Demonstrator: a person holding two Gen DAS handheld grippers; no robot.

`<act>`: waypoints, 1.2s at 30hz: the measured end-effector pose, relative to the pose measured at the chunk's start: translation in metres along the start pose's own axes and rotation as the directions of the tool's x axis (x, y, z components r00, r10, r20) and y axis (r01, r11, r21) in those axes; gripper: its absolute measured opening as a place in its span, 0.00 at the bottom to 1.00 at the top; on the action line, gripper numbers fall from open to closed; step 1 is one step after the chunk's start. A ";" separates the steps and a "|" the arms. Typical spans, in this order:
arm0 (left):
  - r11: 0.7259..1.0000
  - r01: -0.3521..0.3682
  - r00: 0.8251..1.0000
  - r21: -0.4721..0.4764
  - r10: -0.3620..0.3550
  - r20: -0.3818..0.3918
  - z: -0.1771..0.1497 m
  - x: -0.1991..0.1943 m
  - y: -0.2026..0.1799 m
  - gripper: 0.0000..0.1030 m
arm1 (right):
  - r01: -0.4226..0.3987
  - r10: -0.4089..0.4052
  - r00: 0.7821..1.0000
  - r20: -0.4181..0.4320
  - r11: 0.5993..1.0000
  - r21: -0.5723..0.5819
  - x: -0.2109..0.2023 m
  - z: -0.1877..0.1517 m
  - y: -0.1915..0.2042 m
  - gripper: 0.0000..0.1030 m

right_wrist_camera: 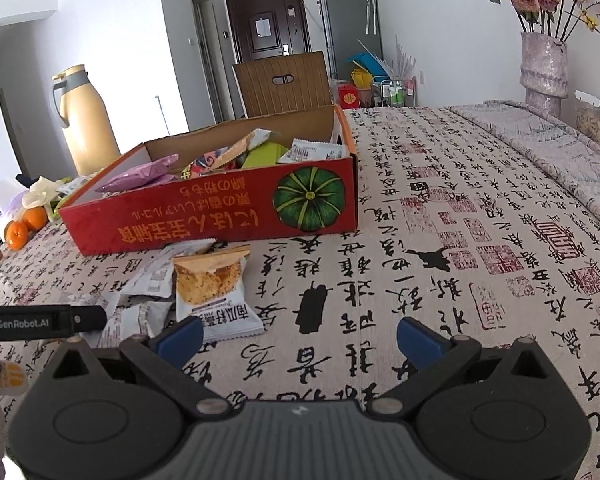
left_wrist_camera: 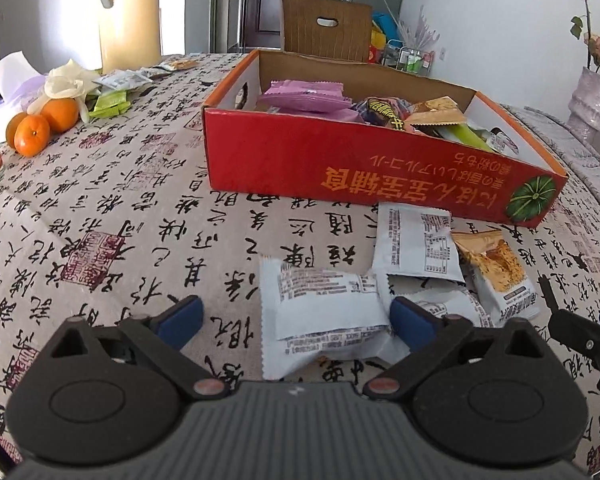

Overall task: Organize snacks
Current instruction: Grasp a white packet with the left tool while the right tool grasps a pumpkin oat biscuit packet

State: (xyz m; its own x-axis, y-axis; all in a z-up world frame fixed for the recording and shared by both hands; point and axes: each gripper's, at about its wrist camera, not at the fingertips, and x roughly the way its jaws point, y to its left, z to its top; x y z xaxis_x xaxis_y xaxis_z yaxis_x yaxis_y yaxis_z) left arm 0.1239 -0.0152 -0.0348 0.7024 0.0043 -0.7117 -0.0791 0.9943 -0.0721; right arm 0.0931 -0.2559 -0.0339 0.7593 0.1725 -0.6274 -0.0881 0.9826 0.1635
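beside cardboard box point(left_wrist_camera: 340, 168), crinkled foil packet point(left_wrist_camera: 320, 304) between left claw point(left_wrist_camera: 296, 320).

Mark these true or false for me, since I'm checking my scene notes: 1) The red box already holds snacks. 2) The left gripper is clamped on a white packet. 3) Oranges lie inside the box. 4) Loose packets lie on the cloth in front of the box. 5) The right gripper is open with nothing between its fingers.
1) True: the red box holds a purple packet and others.
2) False: the left gripper is open around the white packet.
3) False: the oranges lie on the tablecloth.
4) True.
5) True: the right gripper is open.
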 end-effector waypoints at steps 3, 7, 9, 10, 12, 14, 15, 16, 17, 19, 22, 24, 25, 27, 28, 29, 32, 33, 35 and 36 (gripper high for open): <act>1.000 0.016 1.000 0.008 -0.016 0.012 0.000 -0.002 -0.001 0.83 | 0.001 -0.001 1.000 -0.004 1.000 -0.001 0.002 -0.001 0.000 1.00; 0.999 0.036 0.999 0.012 -0.036 0.023 0.000 -0.004 0.000 0.69 | 0.000 0.000 1.000 -0.006 1.000 -0.005 0.002 -0.001 0.002 1.00; 0.999 0.042 0.999 0.016 -0.042 0.027 0.000 -0.005 -0.001 0.62 | 0.000 0.000 1.000 -0.006 1.000 -0.007 0.002 -0.001 0.002 1.00; 0.999 0.045 0.999 0.018 -0.045 0.027 0.000 -0.005 -0.001 0.60 | 0.000 -0.001 1.000 -0.006 1.000 -0.007 0.002 -0.001 0.003 1.00; 0.999 0.051 0.998 0.014 -0.051 0.028 -0.001 -0.006 0.000 0.59 | 0.001 -0.001 1.000 -0.006 1.000 -0.008 0.002 -0.001 0.003 1.00; 0.998 0.061 0.998 0.010 -0.062 0.030 0.000 -0.007 0.001 0.56 | 0.002 -0.002 1.000 -0.006 1.000 -0.010 0.002 -0.002 0.004 1.00; 0.998 0.068 0.997 0.009 -0.068 0.032 -0.001 -0.007 0.002 0.55 | 0.002 -0.002 1.000 -0.006 1.000 -0.011 0.002 -0.002 0.004 1.00; 0.997 0.073 0.997 0.008 -0.073 0.035 -0.001 -0.008 0.003 0.52 | 0.003 -0.003 1.000 -0.006 1.000 -0.011 0.002 -0.002 0.004 1.00; 0.997 0.079 0.996 0.010 -0.079 0.037 0.000 -0.009 0.003 0.51 | 0.003 -0.003 1.000 -0.005 1.000 -0.012 0.001 -0.002 0.004 1.00; 0.996 0.086 0.995 0.011 -0.086 0.041 0.000 -0.010 0.004 0.49 | 0.002 -0.003 1.000 -0.004 1.000 -0.013 0.001 -0.001 0.005 1.00; 0.995 0.101 0.993 0.005 -0.101 0.055 0.000 -0.014 0.006 0.45 | 0.000 0.000 1.000 0.000 1.000 -0.020 0.000 0.000 0.007 1.00; 0.994 0.112 0.991 0.005 -0.112 0.068 0.001 -0.018 0.007 0.43 | -0.001 0.001 1.000 0.003 1.000 -0.025 0.000 0.002 0.009 1.00; 0.993 0.118 0.990 0.009 -0.118 0.075 0.002 -0.020 0.007 0.41 | -0.002 0.003 1.000 0.006 1.000 -0.029 0.000 0.004 0.010 1.00; 0.991 0.131 0.987 0.014 -0.132 0.088 0.003 -0.024 0.007 0.35 | -0.007 0.008 1.000 0.011 0.999 -0.036 0.000 0.007 0.014 1.00; 0.990 0.139 0.986 0.014 -0.139 0.095 0.004 -0.026 0.008 0.31 | -0.011 0.011 1.000 0.012 0.999 -0.041 0.001 0.009 0.016 1.00; 0.989 0.145 0.984 0.016 -0.146 0.100 0.006 -0.027 0.008 0.30 | -0.014 0.015 1.000 0.013 0.999 -0.045 0.003 0.011 0.018 1.00; 0.989 0.145 0.984 0.019 -0.146 0.106 0.007 -0.027 0.009 0.25 | -0.025 0.025 1.000 0.009 0.998 -0.051 0.012 0.018 0.024 1.00; 0.989 0.148 0.983 0.019 -0.149 0.106 0.007 -0.027 0.010 0.24 | -0.026 0.026 1.000 0.006 0.998 -0.053 0.015 0.019 0.027 1.00; 0.988 0.154 0.981 0.022 -0.156 0.111 0.007 -0.028 0.011 0.22 | -0.029 0.029 1.000 -0.001 0.998 -0.061 0.021 0.023 0.031 1.00; 0.987 0.156 0.981 0.025 -0.158 0.114 0.007 -0.029 0.011 0.22 | -0.030 0.029 1.000 -0.005 0.997 -0.064 0.024 0.024 0.033 1.00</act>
State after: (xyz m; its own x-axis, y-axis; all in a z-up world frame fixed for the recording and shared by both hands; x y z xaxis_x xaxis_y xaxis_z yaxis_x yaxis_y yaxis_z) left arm 0.1075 -0.0032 -0.0097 0.7824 -0.1408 -0.6066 0.0494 0.9851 -0.1649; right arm 0.1242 -0.2205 -0.0251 0.7532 0.2017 -0.6261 -0.1520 0.9794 0.1326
